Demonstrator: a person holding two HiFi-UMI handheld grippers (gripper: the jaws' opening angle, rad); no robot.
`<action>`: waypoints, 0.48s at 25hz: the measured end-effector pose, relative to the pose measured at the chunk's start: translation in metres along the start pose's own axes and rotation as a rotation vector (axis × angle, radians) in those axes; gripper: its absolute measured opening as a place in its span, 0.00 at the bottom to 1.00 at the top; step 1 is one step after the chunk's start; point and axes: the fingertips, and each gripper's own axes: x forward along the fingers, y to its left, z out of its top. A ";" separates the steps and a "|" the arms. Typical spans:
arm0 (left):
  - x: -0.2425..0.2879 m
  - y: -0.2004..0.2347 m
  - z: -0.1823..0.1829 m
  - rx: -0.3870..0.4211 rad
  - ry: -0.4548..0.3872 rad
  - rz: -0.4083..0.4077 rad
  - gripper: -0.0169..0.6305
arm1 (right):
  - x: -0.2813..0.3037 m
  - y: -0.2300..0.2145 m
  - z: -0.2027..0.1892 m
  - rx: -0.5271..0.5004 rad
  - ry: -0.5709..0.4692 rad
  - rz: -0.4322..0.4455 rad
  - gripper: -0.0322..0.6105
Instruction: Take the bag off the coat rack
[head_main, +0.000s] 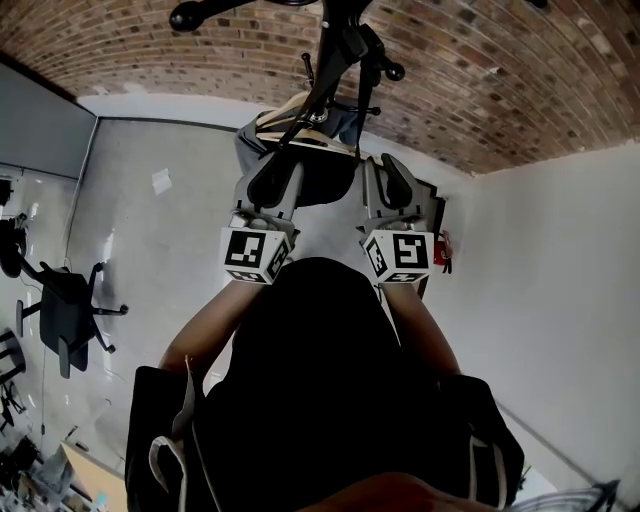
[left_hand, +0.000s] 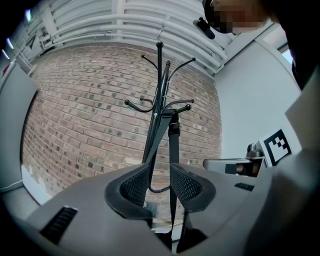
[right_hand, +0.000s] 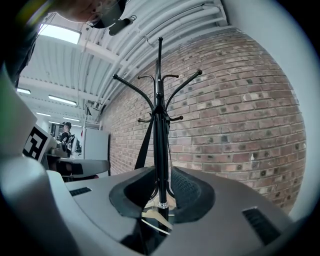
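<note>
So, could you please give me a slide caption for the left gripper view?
Left gripper, jaws apart, with the strap hanging between them from the coat rack before a brick wall.

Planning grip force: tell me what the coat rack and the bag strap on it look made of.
Coat rack: likely metal, painted black, slight sheen; thin curved arms, ball tips.
Bag strap: probably woven webbing, matte black; flat band hanging straight, with a slider.

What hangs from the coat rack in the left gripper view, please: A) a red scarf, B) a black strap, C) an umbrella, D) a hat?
B: a black strap drops from a hook on the coat rack, in front of the brick wall.
</note>
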 end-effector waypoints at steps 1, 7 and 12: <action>0.004 0.002 -0.001 0.007 0.006 0.000 0.22 | 0.004 -0.003 0.000 -0.002 0.002 -0.005 0.18; 0.024 0.011 -0.001 0.038 0.030 0.013 0.22 | 0.020 -0.010 0.012 -0.124 -0.005 -0.042 0.17; 0.041 0.014 -0.003 0.031 0.017 0.017 0.22 | 0.037 -0.017 0.006 -0.098 0.008 -0.035 0.18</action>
